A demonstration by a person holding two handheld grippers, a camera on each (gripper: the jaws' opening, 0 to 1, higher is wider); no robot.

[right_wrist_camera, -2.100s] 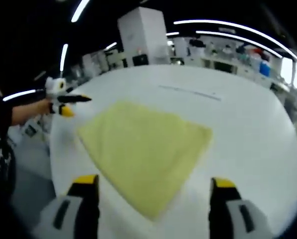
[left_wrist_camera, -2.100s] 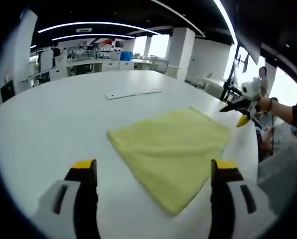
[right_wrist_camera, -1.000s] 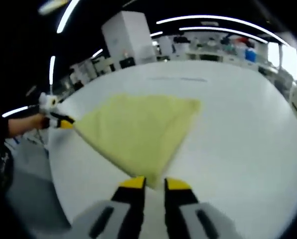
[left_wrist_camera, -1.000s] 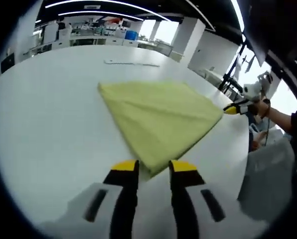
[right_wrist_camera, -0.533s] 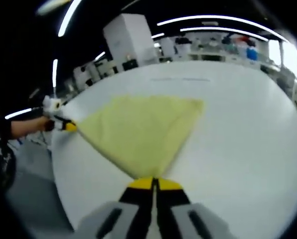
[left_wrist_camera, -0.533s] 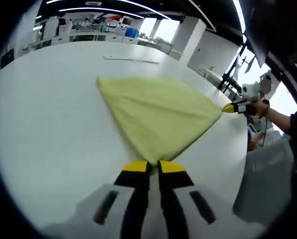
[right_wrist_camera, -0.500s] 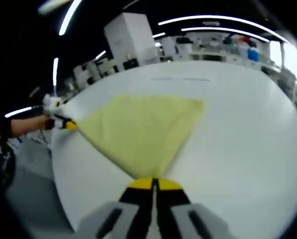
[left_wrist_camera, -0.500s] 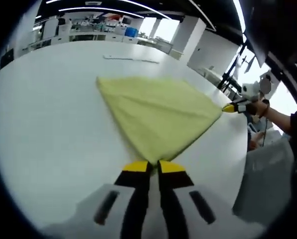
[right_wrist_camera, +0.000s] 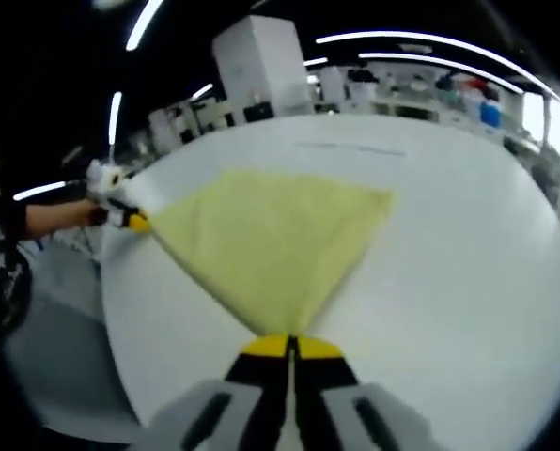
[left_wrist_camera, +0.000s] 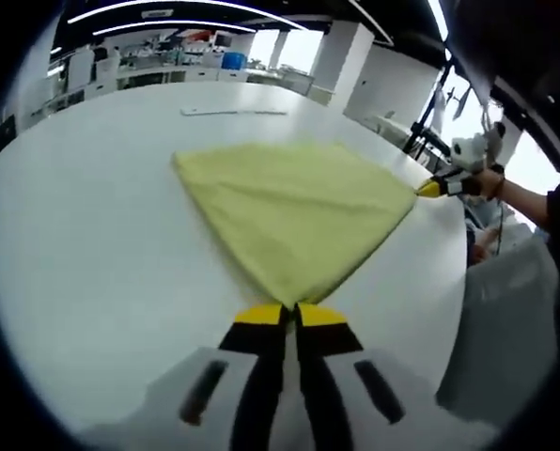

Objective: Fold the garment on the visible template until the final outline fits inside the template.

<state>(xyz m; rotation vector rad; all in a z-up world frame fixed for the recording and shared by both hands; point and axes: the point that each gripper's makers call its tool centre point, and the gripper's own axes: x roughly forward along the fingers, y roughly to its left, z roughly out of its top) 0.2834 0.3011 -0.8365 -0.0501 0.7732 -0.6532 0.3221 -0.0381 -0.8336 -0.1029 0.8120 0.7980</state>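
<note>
1. No box, bin or tray lies near the work; the yellow cloth (left_wrist_camera: 294, 218) rests straight on the white table (left_wrist_camera: 92, 244), spread flat between the two grippers.
2. In the left gripper view, the left gripper (left_wrist_camera: 282, 313) has its yellow-tipped jaws pressed together on the cloth's nearest corner, which ends right at the tips.
3. In the same view the right gripper (left_wrist_camera: 428, 187) comes in from the right, its yellow tip touching the cloth's right-hand corner close to the table edge; a hand (left_wrist_camera: 491, 182) and a dark sleeve hold it.
4. In the right gripper view, the right gripper (right_wrist_camera: 289, 346) is likewise clamped on the near corner of the cloth (right_wrist_camera: 280, 235), jaws together with no gap between them.
5. There the left gripper (right_wrist_camera: 134, 222) shows at the left, its tip at the cloth's left corner, held out over the table (right_wrist_camera: 449, 282) edge by an outstretched forearm.
6. A thin pale strip (left_wrist_camera: 233, 112) lies on the table well beyond the cloth's far edge.
7. Both cameras look low along the tabletop.
</note>
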